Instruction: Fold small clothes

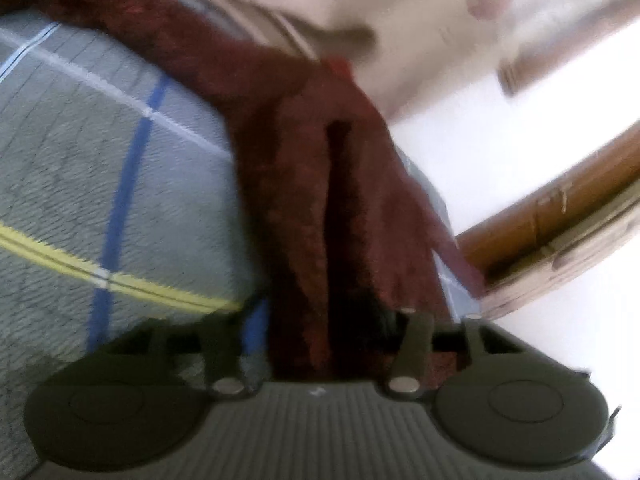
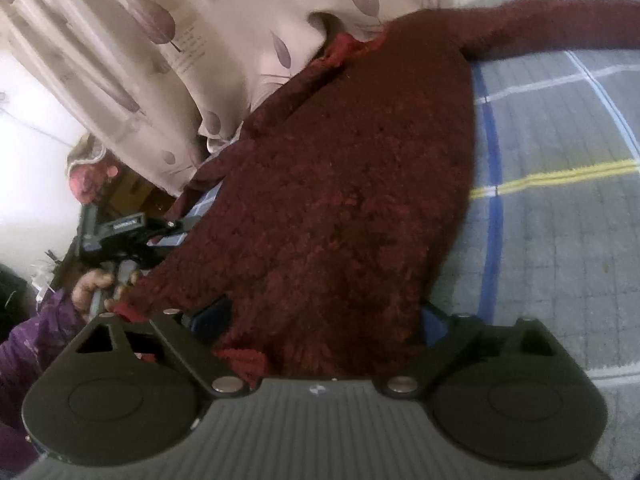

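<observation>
A fuzzy maroon sweater point(image 2: 340, 160) lies spread on a grey checked bed cover point(image 2: 560, 208), one sleeve point(image 2: 560, 24) stretched to the far right. In the left wrist view the sweater point(image 1: 288, 128) is gathered into a taut fold that runs straight into my left gripper point(image 1: 332, 320), which is shut on it; the cloth hides the fingertips. In the right wrist view the hem lies over my right gripper point(image 2: 320, 320), whose linkage arms are splayed wide, so it is open. The left gripper point(image 2: 132, 232) also shows there at the sweater's left edge, held by a hand point(image 2: 96, 284).
A pale curtain point(image 2: 140, 40) with leaf prints hangs behind the bed. A wooden bed rail point(image 1: 560, 208) and white floor point(image 1: 480, 140) lie past the cover's point(image 1: 80, 160) edge. A purple sleeve point(image 2: 36, 332) is at the lower left.
</observation>
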Demonstrator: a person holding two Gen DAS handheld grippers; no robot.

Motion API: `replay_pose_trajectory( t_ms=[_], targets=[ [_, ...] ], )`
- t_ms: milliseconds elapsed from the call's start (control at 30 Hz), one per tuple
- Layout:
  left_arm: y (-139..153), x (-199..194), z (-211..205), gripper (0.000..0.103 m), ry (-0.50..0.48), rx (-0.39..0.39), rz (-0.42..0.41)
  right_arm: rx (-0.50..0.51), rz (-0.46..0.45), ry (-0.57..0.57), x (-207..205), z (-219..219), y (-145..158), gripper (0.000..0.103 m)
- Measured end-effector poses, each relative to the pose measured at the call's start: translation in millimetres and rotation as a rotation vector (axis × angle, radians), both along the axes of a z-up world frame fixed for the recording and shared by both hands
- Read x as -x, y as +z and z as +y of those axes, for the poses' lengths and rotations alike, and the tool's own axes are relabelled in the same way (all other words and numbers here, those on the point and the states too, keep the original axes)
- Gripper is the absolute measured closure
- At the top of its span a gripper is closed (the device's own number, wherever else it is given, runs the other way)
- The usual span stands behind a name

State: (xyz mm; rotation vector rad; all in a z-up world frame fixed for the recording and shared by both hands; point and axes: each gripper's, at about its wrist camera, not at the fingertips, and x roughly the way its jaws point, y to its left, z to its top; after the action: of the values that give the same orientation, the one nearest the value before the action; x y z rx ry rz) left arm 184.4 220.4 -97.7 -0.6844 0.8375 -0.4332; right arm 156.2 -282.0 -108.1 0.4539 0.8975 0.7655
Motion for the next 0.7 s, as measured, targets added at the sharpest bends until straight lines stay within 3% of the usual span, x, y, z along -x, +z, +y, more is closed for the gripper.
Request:
replay_pose_trajectory(
  t_ms=[33,100,233,333,433,533,600,700],
  targets=[
    [3,2,-5,0.086,-0.001,-0.042,-0.009,0.002,0.024,-0.012,-2,-1,-3,0.087],
    [10,9,-7,0.091,0.007,-0.061,-0.042,-0.028,0.043,-0.042,-2,-9,-8,0.084],
    [39,29,1,0.095,0.039,-0.079,-0.066,0.009,-0.029,-0.07,13,-22,11,0.084],
    [65,44,7,0.095,0.023,-0.153,-0.111,0.077,-0.089,-0.101,22,-43,37,0.084],
    [72,47,9,0.095,0.036,-0.252,-0.099,0.149,-0.121,-0.12,24,-67,59,0.085],
    [58,51,13,0.095,0.058,-0.207,-0.066,0.207,-0.069,-0.102,19,-73,51,0.085],
    [48,57,8,0.094,0.048,-0.171,-0.052,0.32,-0.06,-0.116,16,-69,33,0.084],
    [32,62,-1,0.089,0.026,-0.084,-0.017,0.251,-0.034,-0.156,14,-78,20,0.067]
  ],
)
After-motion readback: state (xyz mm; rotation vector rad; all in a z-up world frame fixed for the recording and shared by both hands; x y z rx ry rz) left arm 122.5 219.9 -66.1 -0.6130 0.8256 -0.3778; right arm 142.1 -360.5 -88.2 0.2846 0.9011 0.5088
